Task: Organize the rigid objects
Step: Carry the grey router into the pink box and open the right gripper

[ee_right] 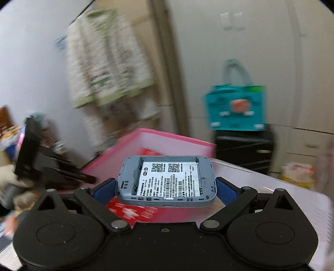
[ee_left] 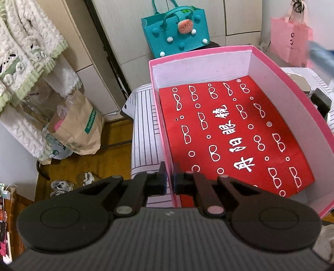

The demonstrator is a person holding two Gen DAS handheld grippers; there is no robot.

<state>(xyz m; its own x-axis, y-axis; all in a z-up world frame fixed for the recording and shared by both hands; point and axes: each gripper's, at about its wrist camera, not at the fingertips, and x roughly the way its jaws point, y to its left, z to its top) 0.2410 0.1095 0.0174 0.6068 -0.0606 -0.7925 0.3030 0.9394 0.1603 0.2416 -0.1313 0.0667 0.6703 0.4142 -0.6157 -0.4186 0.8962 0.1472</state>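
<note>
left claw (ee_left: 169, 181) clamped on pink box (ee_left: 161, 133) wall | right claw (ee_right: 166, 188) gripped around grey wifi router (ee_right: 166, 183), seemingly above box

teal felt bag (ee_left: 176, 31), pink bag (ee_left: 291, 39), brown paper bag (ee_left: 80, 127) — sneakers (ee_left: 62, 185)

The left tool (ee_left: 169, 179) is clamped on the near-left wall of the pink box (ee_left: 161, 129), whose floor carries a red printed sheet (ee_left: 235, 137). Behind the box stands a teal bag (ee_left: 177, 33).

Wooden floor (ee_left: 117, 135), pale wardrobe doors (ee_left: 235, 18)
</note>
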